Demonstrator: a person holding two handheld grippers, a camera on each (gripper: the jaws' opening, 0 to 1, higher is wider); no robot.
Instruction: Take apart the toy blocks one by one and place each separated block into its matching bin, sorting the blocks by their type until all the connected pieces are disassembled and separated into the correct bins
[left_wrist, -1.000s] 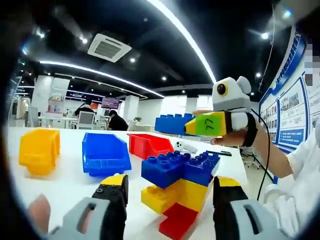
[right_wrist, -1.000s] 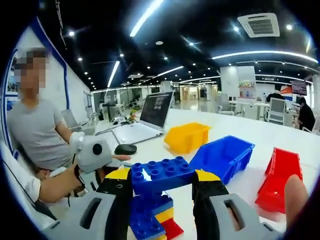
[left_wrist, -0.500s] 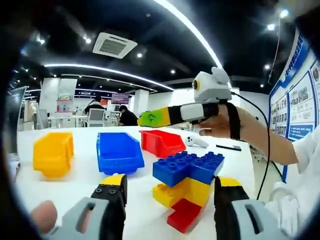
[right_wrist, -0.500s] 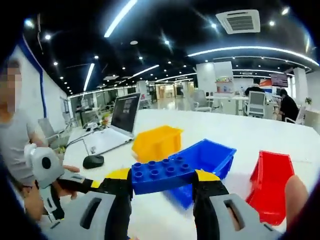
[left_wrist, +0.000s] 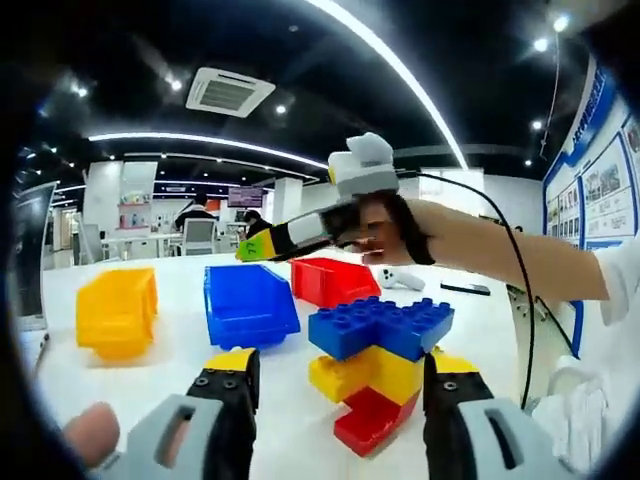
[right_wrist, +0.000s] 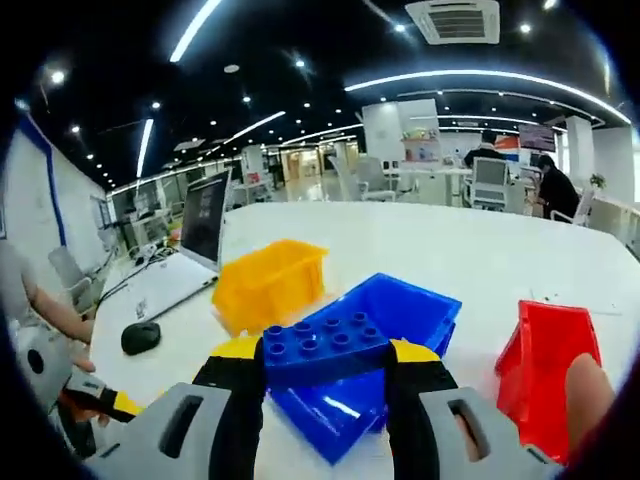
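Three bins, we note: yellow bin (right_wrist: 270, 285), blue bin (right_wrist: 385, 340), red bin (right_wrist: 545, 365). We see the right gripper (right_wrist: 325, 385) clenched on a blue block (right_wrist: 325, 345) above the blue bin. Left gripper (left_wrist: 335, 390) fingers stand parted around the block stack (left_wrist: 375, 375) on the table (left_wrist: 150, 380).

Blue block (right_wrist: 325, 347), blue bin (right_wrist: 385, 345): glossy plastic.

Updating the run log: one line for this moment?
right claw: shut on blue plastic block | above blue plastic bin | left claw: open
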